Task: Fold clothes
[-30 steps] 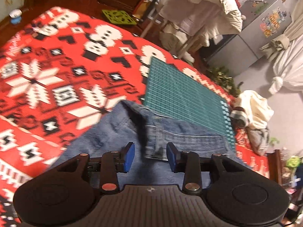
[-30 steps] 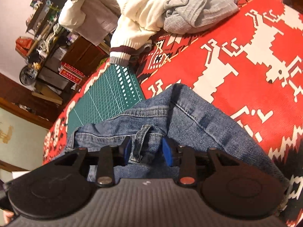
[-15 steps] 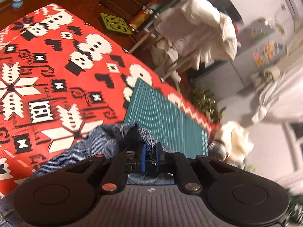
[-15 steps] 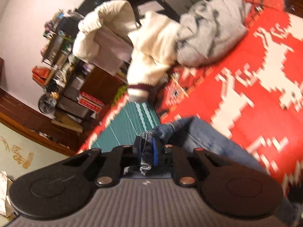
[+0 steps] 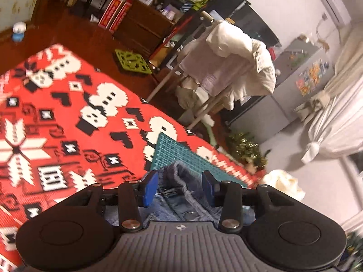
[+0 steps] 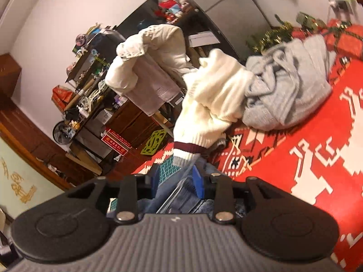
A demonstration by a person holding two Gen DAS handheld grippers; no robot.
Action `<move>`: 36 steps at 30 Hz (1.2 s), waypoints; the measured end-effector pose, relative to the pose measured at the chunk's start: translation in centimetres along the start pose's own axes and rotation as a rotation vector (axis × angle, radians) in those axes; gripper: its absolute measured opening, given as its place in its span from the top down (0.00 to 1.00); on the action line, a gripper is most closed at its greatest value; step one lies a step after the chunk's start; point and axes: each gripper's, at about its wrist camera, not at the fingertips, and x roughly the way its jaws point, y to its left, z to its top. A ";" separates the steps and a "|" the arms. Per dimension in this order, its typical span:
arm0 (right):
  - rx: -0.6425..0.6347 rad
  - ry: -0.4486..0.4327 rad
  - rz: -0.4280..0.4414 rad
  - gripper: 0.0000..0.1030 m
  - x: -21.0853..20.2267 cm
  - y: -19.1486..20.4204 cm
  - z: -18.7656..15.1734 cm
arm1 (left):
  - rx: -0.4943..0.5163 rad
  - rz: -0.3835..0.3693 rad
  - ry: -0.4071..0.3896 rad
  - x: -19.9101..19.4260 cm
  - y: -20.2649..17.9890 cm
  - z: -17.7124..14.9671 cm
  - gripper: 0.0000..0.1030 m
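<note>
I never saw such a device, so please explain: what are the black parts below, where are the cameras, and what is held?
The black parts are two-finger grippers, one in each of a person's hands; a camera on each looks along its fingers. One picture is from the left gripper, one from the right gripper. Blue jeans lie on a red cover by a green mat; a cream sweater and a grey garment are piled behind. The left jaws stand open over the jeans. Denim lies between the right jaws; whether they grip is unclear.

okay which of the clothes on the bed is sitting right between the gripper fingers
The blue jeans. They lie between the fingers of both grippers; the cream sweater and grey garment are piled further off.
</note>
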 end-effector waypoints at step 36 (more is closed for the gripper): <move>-0.512 0.125 -0.188 0.01 0.5 3.7 -3.0 | 0.356 0.198 0.085 2.0 1.5 -2.0 0.44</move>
